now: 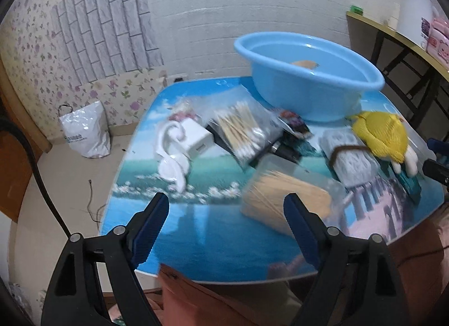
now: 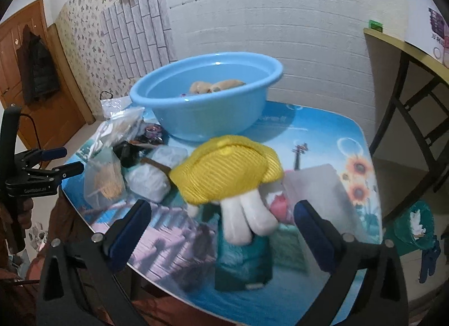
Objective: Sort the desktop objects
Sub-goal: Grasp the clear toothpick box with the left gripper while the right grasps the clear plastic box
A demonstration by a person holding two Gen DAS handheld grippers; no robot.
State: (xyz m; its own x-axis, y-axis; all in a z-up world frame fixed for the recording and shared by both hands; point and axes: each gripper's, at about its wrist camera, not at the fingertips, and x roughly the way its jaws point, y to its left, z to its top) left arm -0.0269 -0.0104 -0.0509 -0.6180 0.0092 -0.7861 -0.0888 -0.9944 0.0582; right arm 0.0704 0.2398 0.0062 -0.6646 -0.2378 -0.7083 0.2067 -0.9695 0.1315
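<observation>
Both tools hang open and empty over the near edge of the desk (image 1: pixel 196 225). The left tool (image 1: pixel 227 208) faces a bag of toothpicks (image 1: pixel 283 199); the right tool (image 2: pixel 221 213) faces a yellow plush toy (image 2: pixel 227 171). A blue basin (image 2: pixel 207 101) stands beyond the clutter, far side.

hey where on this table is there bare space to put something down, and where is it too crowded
Bare patches on the table: the near strip in front of the toothpick bag, and the far right corner beside the blue basin, past the yellow plush toy. It is crowded across the middle, where the cotton swab bag, white charger and other items lie close together.
</observation>
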